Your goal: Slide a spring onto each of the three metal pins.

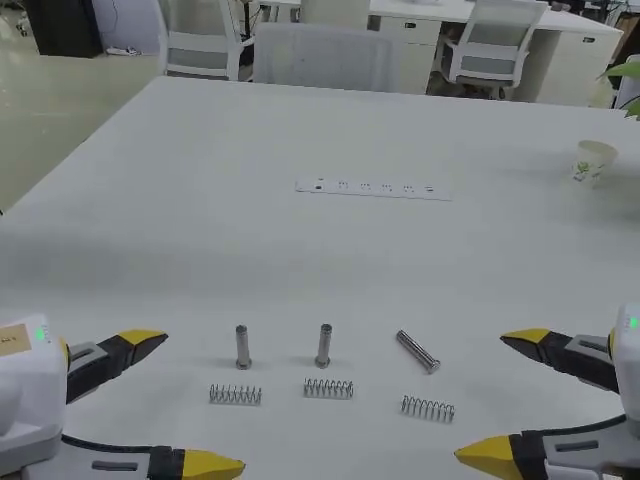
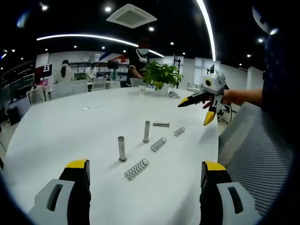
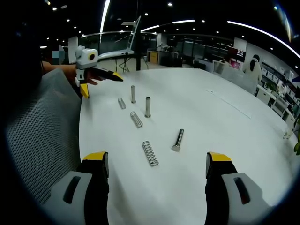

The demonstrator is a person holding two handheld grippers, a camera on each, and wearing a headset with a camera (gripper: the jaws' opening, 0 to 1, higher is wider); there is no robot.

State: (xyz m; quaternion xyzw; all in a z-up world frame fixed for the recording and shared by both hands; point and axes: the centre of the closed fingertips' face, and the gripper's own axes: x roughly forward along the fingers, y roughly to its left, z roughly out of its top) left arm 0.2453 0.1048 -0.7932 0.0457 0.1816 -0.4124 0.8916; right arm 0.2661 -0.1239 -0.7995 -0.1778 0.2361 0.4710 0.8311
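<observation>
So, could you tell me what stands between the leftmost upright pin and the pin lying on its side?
In the head view, a second upright pin stands there, apart from both.

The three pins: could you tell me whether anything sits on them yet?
No. The left pin and middle pin stand upright, bare; the right pin lies flat, bare. The left spring, middle spring and right spring lie separately on the table. Nothing covers the pins.
</observation>
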